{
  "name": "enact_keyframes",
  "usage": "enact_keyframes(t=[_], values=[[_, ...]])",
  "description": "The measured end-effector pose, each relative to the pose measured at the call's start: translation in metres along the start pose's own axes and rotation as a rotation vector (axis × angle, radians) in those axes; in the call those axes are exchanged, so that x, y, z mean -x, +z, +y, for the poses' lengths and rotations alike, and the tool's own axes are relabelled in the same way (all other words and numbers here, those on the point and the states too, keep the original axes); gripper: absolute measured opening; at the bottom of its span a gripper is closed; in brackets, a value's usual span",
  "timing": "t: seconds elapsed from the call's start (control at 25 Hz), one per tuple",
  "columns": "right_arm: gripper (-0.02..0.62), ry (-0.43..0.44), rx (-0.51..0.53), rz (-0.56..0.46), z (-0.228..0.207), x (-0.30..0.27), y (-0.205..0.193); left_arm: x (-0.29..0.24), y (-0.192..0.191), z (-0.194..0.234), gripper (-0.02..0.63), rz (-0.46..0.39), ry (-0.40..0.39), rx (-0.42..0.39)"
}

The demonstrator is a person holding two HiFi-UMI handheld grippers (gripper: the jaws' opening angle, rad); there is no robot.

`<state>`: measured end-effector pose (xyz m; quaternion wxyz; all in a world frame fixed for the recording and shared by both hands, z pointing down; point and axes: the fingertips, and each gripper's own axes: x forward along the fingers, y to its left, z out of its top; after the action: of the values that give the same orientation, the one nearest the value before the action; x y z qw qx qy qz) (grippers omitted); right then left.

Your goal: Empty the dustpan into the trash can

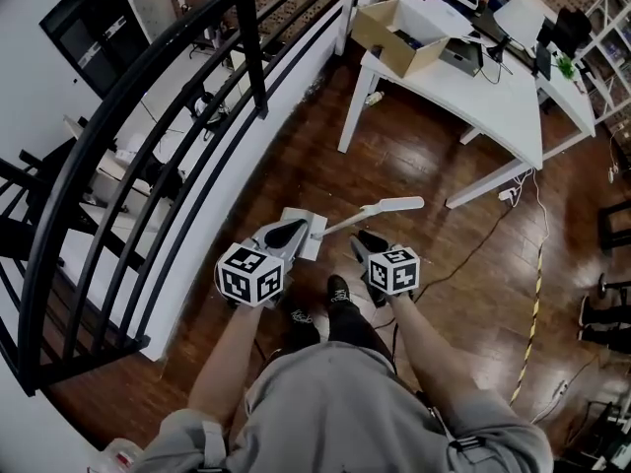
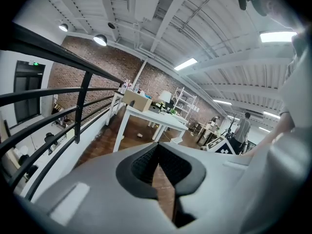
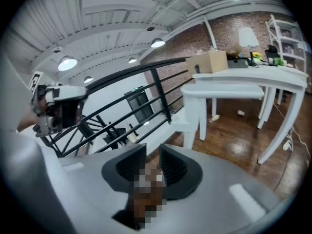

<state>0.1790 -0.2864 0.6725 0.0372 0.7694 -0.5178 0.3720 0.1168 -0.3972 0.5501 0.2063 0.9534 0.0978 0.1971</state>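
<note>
The white dustpan sits low in front of the person holding the tools, over the dark wooden floor. Its pan end is half covered from above by the left tool. Its long handle slants away toward two o'clock and ends in a rounded grip. From where the head view looks, I can't tell whether the pan rests flat on the boards or whether the left tool touches it.

The left tool's jaws are pressed together at the tips, with only floor showing behind them and nothing between. The right tool hangs just to the right of the pan, at about four o'clock from it and clear of the handle. Its jaws are slightly spread, and nothing can be made out between them. Each tool carries its marker cube nearest the person's body.

Further out, a black curved railing sweeps from eight o'clock round to twelve. A white tabletop stands at one to two o'clock, with an open cardboard box on its near-left corner and some clutter behind it. A strip of yellow-and-black tape runs along the floor at three to four o'clock, well away from the dustpan. In the left gripper view, another person stands far off across the room.
</note>
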Motion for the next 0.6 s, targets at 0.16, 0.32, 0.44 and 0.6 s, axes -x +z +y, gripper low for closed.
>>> enact_keyframes(t=[0.16, 0.32, 0.44, 0.6], values=[[0.0, 0.135, 0.103, -0.106, 0.059, 0.006, 0.044, 0.002, 0.01, -0.005, 0.005, -0.01, 0.007, -0.026], [0.0, 0.252, 0.181, -0.234, 0.101, 0.024, 0.101, 0.013, 0.027, -0.012, 0.005, -0.041, 0.028, -0.069], [0.0, 0.303, 0.254, -0.308, 0.131, 0.038, 0.14, 0.029, 0.044, -0.014, 0.005, -0.068, 0.05, -0.098], [0.0, 0.366, 0.318, -0.38, 0.169, 0.055, 0.178, 0.056, 0.069, -0.017, 0.005, -0.121, 0.075, -0.128]])
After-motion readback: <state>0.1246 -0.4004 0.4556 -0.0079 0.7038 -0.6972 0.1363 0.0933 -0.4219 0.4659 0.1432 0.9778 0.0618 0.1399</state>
